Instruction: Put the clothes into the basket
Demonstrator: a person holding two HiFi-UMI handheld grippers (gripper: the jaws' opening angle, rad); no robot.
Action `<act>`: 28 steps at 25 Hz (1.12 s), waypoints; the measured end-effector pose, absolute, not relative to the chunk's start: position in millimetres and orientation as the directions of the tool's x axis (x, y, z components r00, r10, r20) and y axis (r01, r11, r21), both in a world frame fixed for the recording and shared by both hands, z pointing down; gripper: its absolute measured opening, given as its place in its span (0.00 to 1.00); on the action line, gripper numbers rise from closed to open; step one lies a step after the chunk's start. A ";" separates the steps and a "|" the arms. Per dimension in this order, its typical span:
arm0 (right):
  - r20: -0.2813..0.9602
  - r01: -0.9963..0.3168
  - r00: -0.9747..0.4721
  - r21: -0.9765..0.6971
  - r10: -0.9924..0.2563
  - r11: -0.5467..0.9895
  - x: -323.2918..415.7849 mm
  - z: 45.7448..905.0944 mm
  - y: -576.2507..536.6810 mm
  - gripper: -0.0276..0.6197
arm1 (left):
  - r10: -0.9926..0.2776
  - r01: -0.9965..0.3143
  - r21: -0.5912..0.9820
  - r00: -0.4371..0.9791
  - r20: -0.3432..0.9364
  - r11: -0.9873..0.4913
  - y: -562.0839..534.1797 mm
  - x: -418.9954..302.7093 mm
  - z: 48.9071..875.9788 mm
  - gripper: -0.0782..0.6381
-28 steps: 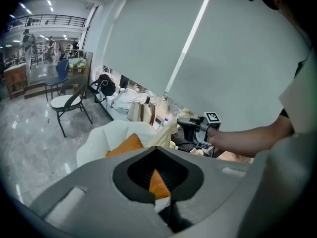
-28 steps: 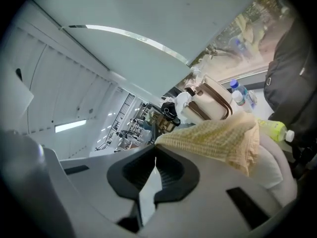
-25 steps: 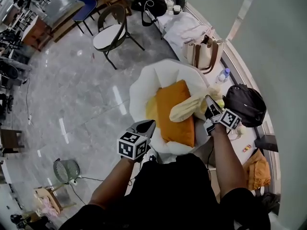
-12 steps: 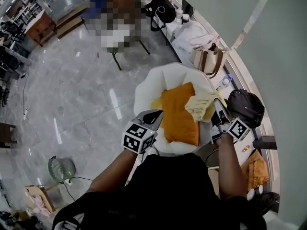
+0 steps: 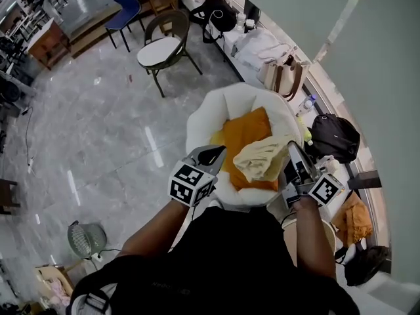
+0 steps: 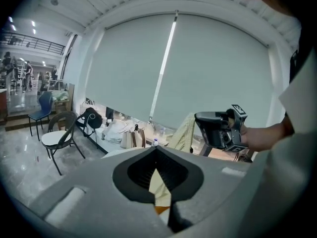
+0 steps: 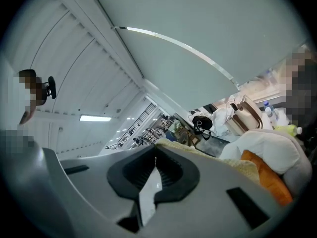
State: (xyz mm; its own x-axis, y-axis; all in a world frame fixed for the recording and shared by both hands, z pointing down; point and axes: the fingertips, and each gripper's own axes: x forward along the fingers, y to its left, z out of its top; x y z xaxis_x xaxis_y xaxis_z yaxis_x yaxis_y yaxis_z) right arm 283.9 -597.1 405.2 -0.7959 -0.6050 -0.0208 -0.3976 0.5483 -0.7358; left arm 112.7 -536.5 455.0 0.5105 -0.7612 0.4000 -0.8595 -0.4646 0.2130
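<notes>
The right gripper has come up and back toward the person, jaws pinched tight on the pale yellow garment. A second ago that garment lay stretched across the orange cloth on the white cushioned seat; now it hangs bunched from the jaws, lifted off the seat though still above it. The left gripper has risen a little too and sits by the seat's near rim, jaws together with nothing in them. So the pick looks done and the carry is next; the orange cloth is left to fetch. I cannot pick out a basket with any certainty in these views
</notes>
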 end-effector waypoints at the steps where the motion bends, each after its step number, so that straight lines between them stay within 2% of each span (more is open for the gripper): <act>1: -0.026 -0.392 -0.797 -0.739 -0.604 0.548 278.0 403.7 -587.1 0.08 | -0.755 -0.854 0.218 0.519 0.401 -0.472 -531.8 110.7 456.5 0.11; 13: 0.015 -0.388 -0.844 -0.708 -0.537 0.590 240.4 412.6 -513.4 0.08 | -0.765 -0.847 0.198 0.530 0.367 -0.493 -497.4 107.5 451.5 0.11; 28: 0.017 -0.303 -0.915 -0.688 -0.403 0.659 249.1 406.8 -421.9 0.08 | -0.834 -0.908 0.250 0.411 0.368 -0.337 -395.6 115.4 455.5 0.11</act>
State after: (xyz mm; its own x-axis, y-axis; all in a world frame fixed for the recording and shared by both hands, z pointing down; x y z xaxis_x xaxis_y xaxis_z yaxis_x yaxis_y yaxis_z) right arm 249.1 -421.9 406.8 -0.9151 -0.4028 0.0175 -0.3033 0.6592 -0.6881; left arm 115.4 -395.6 455.5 0.4109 -0.8339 0.3685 -0.9078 -0.3371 0.2496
